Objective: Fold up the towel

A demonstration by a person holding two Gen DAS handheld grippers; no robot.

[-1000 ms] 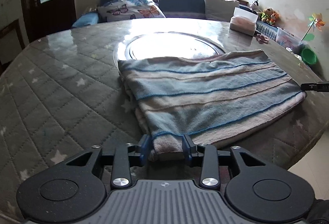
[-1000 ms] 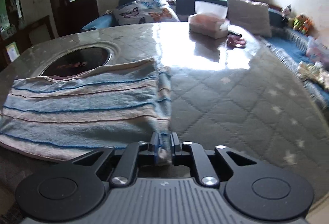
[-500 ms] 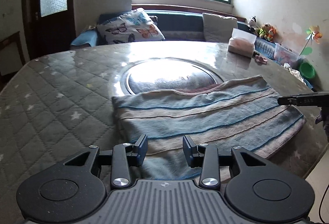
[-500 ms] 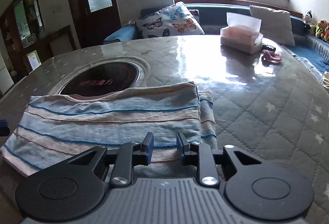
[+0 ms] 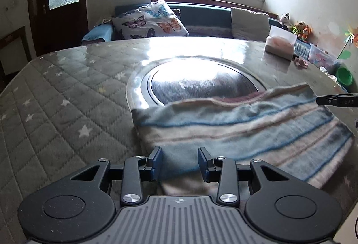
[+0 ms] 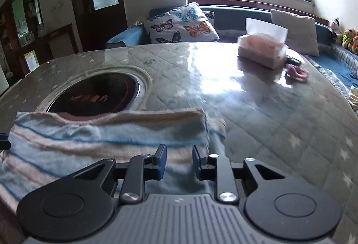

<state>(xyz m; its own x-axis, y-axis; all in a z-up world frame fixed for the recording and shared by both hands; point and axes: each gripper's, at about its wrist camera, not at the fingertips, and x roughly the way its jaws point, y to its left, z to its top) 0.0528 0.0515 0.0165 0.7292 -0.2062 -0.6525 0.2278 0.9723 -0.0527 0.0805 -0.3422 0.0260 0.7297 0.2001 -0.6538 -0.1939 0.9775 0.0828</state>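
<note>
While both sets of tongs, left tongs [image 5: 180, 162] and right tongs [image 6: 177, 162], are hanging spread and pinching nothing, one striped towel [image 5: 241, 132] is lying doubled on the bench [image 5: 67, 109] just ahead. You are handling soft, light, floppy cloth, so be taking its near corners. Farther off, one tissue box [image 6: 263, 51] is sitting.

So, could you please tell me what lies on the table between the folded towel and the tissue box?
Nothing: in the right wrist view, only bare, glossy quilted table separates the towel from the tissue box.
</note>
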